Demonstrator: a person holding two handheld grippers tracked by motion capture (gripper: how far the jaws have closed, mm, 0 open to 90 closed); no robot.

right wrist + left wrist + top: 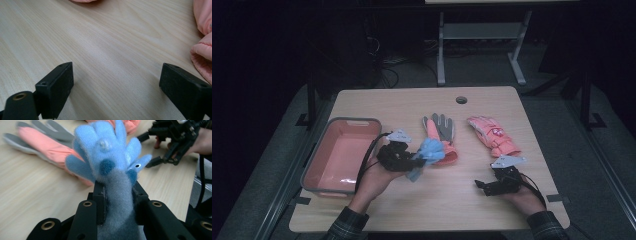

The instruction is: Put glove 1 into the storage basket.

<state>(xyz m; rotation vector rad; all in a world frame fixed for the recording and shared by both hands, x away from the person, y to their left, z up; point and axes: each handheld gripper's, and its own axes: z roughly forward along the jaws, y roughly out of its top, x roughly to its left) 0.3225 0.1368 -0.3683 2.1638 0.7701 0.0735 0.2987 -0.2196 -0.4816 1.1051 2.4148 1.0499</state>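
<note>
No legible text, label or number on anything.

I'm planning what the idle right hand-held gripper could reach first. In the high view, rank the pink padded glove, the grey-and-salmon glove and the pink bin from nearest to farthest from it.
From the right hand-held gripper:
1. Pink padded glove, just beyond it.
2. Grey-and-salmon glove, mid-table, to its left.
3. Pink bin, at the table's far left edge.

Light wooden table [422, 200]: pink bin [343, 155], grey-pink glove [441, 131], pink padded glove [493, 135].
</note>
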